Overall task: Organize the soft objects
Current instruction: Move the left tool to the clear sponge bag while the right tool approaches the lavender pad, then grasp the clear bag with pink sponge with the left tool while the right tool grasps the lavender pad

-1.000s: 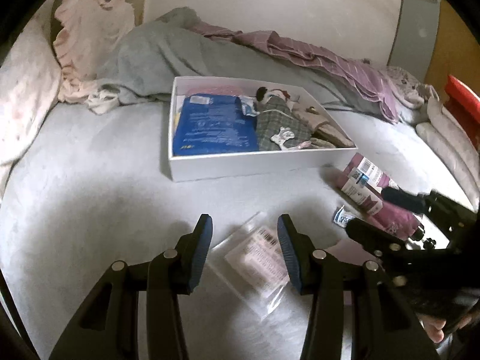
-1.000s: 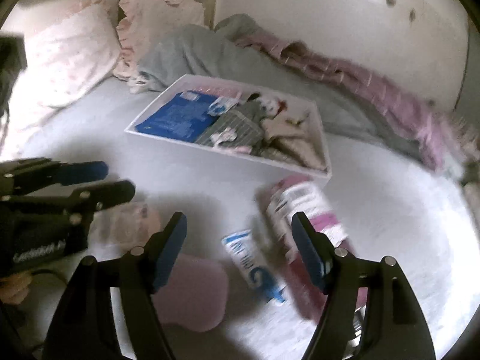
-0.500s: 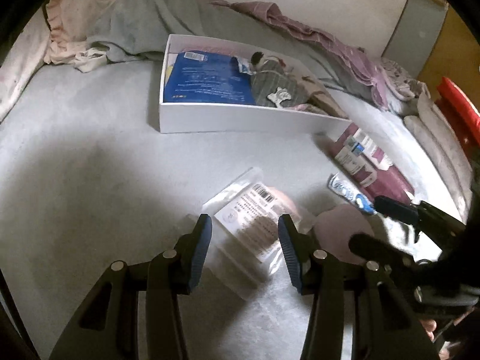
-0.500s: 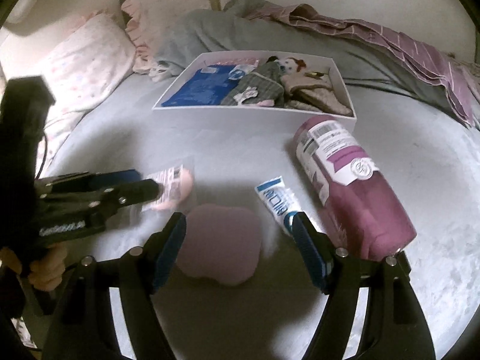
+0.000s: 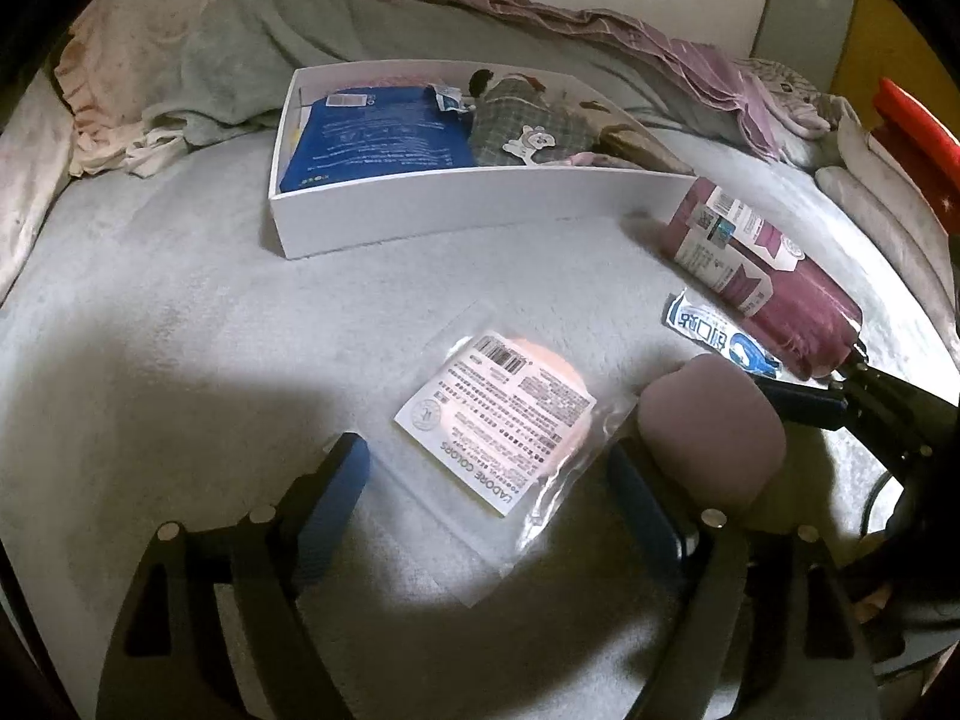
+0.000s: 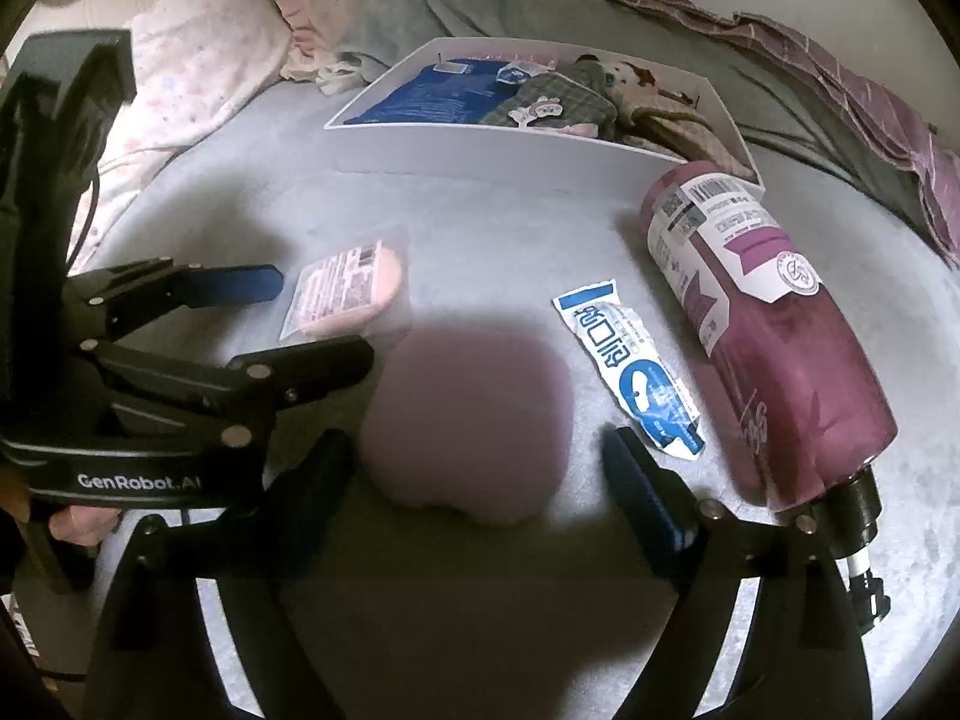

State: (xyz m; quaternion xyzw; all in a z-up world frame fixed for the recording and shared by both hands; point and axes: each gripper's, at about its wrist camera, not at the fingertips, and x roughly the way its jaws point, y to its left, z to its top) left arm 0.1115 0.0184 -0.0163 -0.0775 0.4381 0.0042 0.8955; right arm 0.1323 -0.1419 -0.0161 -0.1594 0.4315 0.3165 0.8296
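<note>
Both claws hang spread above the grey bedsheet [image 5: 180, 312], gripping nothing. Left gripper [image 5: 489, 480] has just been opening, and its blue pads now stand wide on either side of the near end of a clear packet [image 5: 504, 414] holding a peach puff and a printed label; neither pad presses on it. Right gripper [image 6: 474, 468] has also just been widening, its jaws bracketing a mauve sponge [image 6: 468, 414] that lies flat on the sheet between them, with no visible pressure from the pads. Seen from the right wrist, the left gripper reaches in from the left, one finger beside the packet [image 6: 348, 294], the other close to the sponge's left edge.

Just right of the sponge lies a blue-and-white sachet [image 6: 630, 372], and beyond it a maroon bottle [image 6: 762, 330] rests on its side, pump end toward the camera. Farther back sits a white box [image 5: 480, 210], already holding a blue pack [image 5: 378, 132], a plaid cloth [image 5: 528, 126] with a cartoon tag, and beige fabric at its right end. Behind the box run a grey blanket [image 5: 252, 54] and a purple striped cloth [image 5: 600, 30]; a pink frilled pillow [image 6: 204, 66] lies at the back left.
</note>
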